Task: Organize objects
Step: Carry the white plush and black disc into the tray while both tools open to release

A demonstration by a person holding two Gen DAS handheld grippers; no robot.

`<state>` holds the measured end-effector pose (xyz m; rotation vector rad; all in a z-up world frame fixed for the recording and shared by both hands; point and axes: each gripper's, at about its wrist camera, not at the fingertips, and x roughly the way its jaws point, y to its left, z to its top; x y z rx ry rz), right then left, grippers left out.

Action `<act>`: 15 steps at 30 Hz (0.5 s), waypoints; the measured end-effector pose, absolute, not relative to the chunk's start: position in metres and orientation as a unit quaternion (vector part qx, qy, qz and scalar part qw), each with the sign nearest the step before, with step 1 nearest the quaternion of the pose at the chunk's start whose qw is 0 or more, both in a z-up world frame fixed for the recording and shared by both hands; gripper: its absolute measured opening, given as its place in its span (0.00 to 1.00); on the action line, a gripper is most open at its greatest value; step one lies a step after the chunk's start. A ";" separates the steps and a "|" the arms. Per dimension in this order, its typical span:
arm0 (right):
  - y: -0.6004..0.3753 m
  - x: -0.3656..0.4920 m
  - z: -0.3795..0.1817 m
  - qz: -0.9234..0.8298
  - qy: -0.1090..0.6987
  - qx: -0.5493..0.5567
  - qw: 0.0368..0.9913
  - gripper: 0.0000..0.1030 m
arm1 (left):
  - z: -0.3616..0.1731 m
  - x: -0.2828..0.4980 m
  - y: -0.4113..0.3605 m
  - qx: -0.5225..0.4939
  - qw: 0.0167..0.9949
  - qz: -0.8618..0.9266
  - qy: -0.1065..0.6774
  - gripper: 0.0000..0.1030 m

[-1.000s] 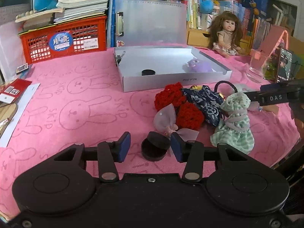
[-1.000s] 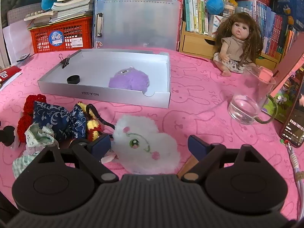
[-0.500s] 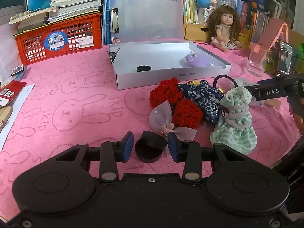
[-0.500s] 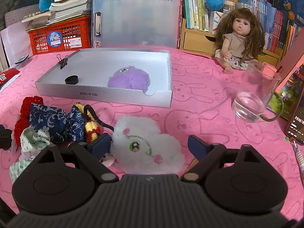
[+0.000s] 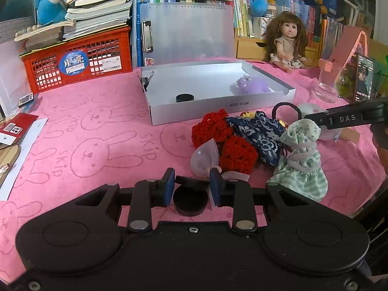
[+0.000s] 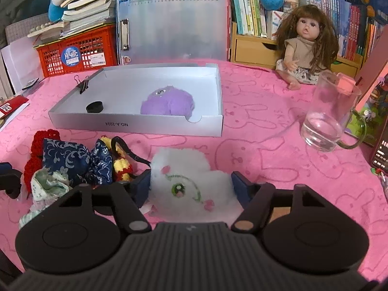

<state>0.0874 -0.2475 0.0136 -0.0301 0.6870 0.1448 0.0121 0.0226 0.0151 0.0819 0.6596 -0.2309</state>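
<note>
The white box [image 6: 135, 127] on the bench [image 5: 97, 131] holds one purple plush [image 6: 167, 103], one black cap [image 6: 94, 107] and one binder clip [image 6: 83, 84]. The left gripper [image 5: 191, 188] has its fingers closed on a second black cap [image 5: 190, 202]. The right gripper [image 6: 191, 185] stands open, its fingers flanking one white plush [image 6: 191, 184].
</note>
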 end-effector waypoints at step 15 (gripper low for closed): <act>-0.259 0.080 0.040 0.060 0.303 0.004 0.951 0.69 | 0.028 0.020 0.024 0.025 0.944 -0.109 0.310 0.28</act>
